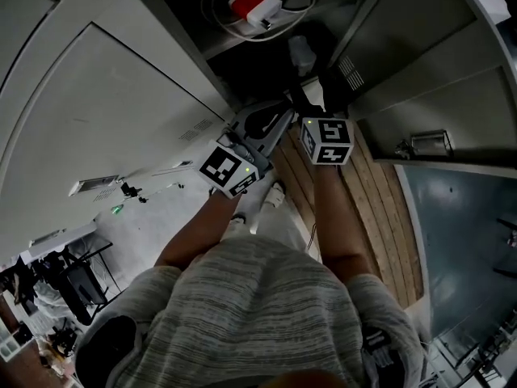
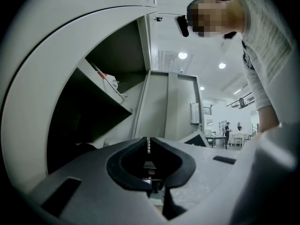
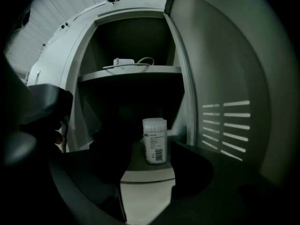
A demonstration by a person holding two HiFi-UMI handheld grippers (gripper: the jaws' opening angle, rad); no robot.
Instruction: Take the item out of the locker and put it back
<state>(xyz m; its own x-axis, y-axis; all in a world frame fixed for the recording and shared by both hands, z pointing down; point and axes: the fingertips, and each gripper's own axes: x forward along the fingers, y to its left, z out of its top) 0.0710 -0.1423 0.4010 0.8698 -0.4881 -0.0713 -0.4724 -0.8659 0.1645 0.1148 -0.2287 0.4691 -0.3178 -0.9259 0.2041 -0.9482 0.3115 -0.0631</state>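
Observation:
A clear cylindrical container (image 3: 154,140) with a white barcode label stands upright on the locker's lower shelf (image 3: 147,175). In the head view the container (image 1: 300,55) shows as a pale shape in the dark compartment. My right gripper (image 3: 152,167) points straight at it with its jaws open; the dark fingers stand on either side, near the container's base, clear of it. In the head view the right gripper (image 1: 313,97) reaches into the locker opening. My left gripper (image 2: 148,146) is shut and holds nothing. In the head view the left gripper (image 1: 271,124) hangs just outside the locker, left of the right one.
A red-and-white charger (image 1: 254,6) with a coiled white cable lies on the upper shelf (image 3: 129,69). The open locker door (image 3: 225,125) with vent slots stands at the right. Neighbouring locker fronts (image 1: 121,95) flank the opening. Wooden floor (image 1: 380,217) and the person's shoes (image 1: 275,194) are below.

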